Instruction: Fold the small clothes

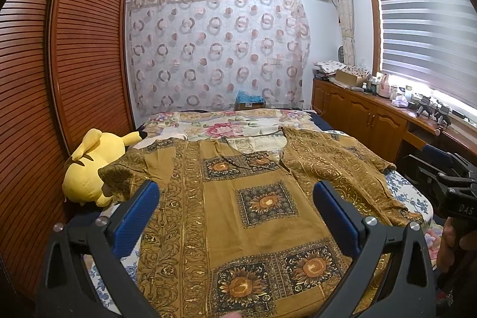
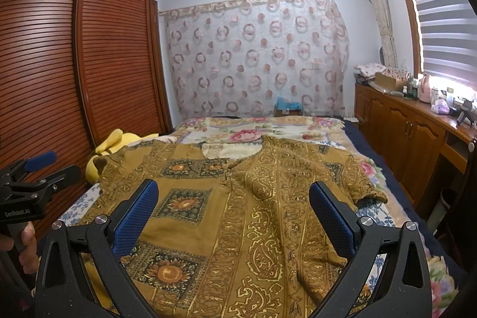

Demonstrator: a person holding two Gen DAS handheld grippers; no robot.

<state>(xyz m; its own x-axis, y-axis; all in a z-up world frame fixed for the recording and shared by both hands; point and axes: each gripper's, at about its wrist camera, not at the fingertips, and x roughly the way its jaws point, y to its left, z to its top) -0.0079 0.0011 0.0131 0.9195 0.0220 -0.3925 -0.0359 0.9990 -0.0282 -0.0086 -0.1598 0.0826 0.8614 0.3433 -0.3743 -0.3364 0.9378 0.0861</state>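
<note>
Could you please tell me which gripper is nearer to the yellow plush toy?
Left. The left gripper hangs open over the shirt on the side where the plush toy lies; the right gripper, also open, is over the shirt's far half.

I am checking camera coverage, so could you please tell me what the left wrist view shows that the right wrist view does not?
Only the left wrist view shows the yellow plush toy nearly whole, and the right tool from the side.

Only the right wrist view shows the left tool from the side, with a hand on its handle.

Both show the brown patterned shirt spread flat on the bed, and open tools.
</note>
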